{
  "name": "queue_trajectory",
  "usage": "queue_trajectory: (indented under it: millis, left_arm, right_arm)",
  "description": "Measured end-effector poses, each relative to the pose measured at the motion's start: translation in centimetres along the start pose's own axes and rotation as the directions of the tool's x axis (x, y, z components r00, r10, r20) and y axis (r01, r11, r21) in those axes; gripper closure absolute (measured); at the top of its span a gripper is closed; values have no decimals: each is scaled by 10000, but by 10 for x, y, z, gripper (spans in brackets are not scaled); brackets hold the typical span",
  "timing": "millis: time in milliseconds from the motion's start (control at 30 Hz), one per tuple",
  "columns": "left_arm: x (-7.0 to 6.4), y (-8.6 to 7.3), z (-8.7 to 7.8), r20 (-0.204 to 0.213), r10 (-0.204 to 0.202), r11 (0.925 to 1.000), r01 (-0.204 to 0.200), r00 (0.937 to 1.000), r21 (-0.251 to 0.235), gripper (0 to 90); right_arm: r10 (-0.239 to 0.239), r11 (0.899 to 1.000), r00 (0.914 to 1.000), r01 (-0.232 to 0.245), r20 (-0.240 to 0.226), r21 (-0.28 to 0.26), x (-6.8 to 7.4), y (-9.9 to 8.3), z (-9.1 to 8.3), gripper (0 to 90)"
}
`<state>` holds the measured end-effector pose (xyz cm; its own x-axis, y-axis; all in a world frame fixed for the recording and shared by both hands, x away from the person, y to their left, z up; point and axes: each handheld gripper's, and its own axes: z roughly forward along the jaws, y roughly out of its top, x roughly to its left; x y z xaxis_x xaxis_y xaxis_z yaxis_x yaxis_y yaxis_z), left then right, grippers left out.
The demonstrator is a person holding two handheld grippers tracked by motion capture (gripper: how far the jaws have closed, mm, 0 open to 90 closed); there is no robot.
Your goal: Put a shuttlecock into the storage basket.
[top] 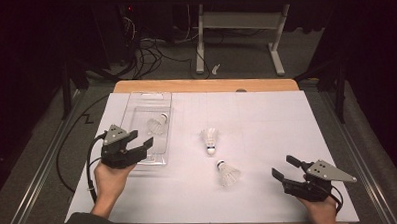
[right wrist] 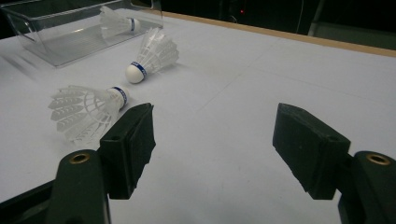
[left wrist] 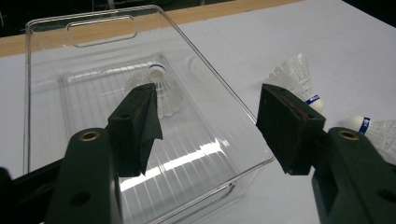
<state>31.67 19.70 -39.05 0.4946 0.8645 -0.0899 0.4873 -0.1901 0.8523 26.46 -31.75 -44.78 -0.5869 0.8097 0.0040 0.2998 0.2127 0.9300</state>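
A clear plastic tray (top: 136,106) (left wrist: 42,60) (right wrist: 42,42) lies at the table's left with one white shuttlecock (top: 157,124) (left wrist: 161,88) (right wrist: 116,23) inside it. Two more shuttlecocks lie on the white sheet: one (top: 210,140) (left wrist: 296,74) (right wrist: 154,53) at the centre, one (top: 227,174) (left wrist: 380,133) (right wrist: 84,112) nearer the front. My left gripper (top: 140,139) (left wrist: 205,116) hovers open over the tray's near end, nothing between its jaws. My right gripper (top: 283,167) (right wrist: 215,140) rests open at the front right, to the right of the nearer shuttlecock.
The white sheet (top: 267,124) covers most of the wooden table (top: 205,84). Beyond the table stand desk legs (top: 200,42) and loose cables (top: 149,53) on the floor. A black cable (top: 67,146) trails from the left gripper off the table's left edge.
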Motion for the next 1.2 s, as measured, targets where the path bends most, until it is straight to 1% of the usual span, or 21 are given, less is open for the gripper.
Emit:
queue_trajectory:
  millis: [267, 533, 767, 867, 1067, 1200]
  left_arm:
    - [-1, -5, -2, 33, -63, 10000, 63, 10000, -37, 392]
    - [-3, -11, -4, 107, -191, 9995, 193, 9998, -230, 387]
    - [-4, -16, -10, 116, -245, 9990, 249, 9996, -369, 384]
    - [-4, -18, -13, 92, -236, 9991, 239, 9997, -336, 382]
    - [-3, -20, -20, -11, -257, 9988, 256, 9997, -419, 380]
    - [-4, -22, -22, -1, -240, 9988, 240, 9997, -424, 380]
  right_arm:
    - [-14, 10000, 10000, 14, -8, -3, 0, 0, 0, 299]
    - [5, 10000, 10000, -5, -2, 46, 1, 0, 1, 300]
    - [-8, 10000, 10000, 8, -1, 14, 1, 0, 0, 300]
    - [-29, 10000, 10000, 29, 5, 3, 0, 0, 0, 300]
    - [-7, 10000, 10000, 7, -5, -8, 1, 0, 0, 300]
    - [-8, 10000, 10000, 8, 11, -29, 1, 0, 0, 300]
